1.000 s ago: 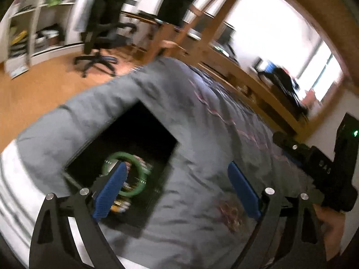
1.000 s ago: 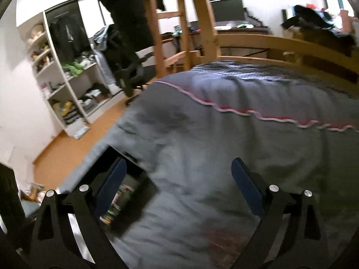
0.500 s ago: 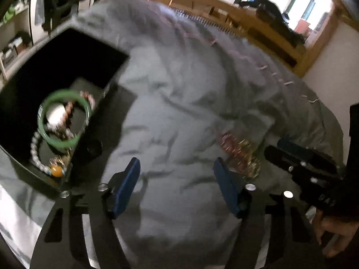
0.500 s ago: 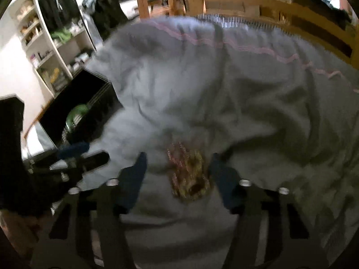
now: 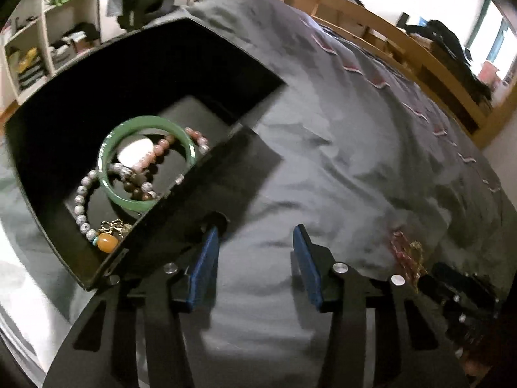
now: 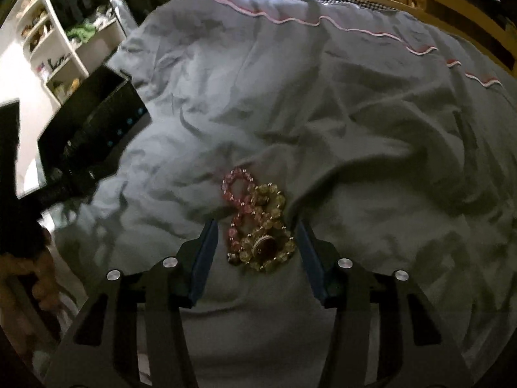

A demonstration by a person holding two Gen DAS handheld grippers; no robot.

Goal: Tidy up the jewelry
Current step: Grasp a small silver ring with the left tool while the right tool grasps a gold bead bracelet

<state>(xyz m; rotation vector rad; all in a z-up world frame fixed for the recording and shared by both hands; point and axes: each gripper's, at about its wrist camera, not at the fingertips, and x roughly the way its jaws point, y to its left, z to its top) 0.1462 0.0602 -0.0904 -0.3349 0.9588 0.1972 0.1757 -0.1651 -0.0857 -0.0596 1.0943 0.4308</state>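
A black open jewelry box point(image 5: 206, 168) lies on the grey bedspread, left in the left wrist view. It holds a green bangle point(image 5: 106, 158), a pink bead bracelet point(image 5: 161, 148), a grey bead strand point(image 5: 80, 200) and an amber bead point(image 5: 108, 242). My left gripper point(image 5: 255, 236) is open and empty, just right of the box's near wall. A pink bead bracelet point(image 6: 237, 190) and a yellow bead bracelet point(image 6: 268, 242) lie tangled on the bedspread. My right gripper point(image 6: 257, 229) is open and straddles them. The box point(image 6: 93, 129) shows left in the right wrist view.
The grey bedspread point(image 6: 290, 97) is wrinkled, with a pink-trimmed edge far back. A wooden bed rail point(image 5: 404, 42) runs behind. White shelves point(image 6: 61, 51) stand at the far left. The right gripper's body point(image 5: 462, 297) shows at the lower right of the left wrist view.
Both grippers have tilted down and come closer to the bed. The left one has neared the box's wall. The right one now has the tangled bracelets between its fingers.
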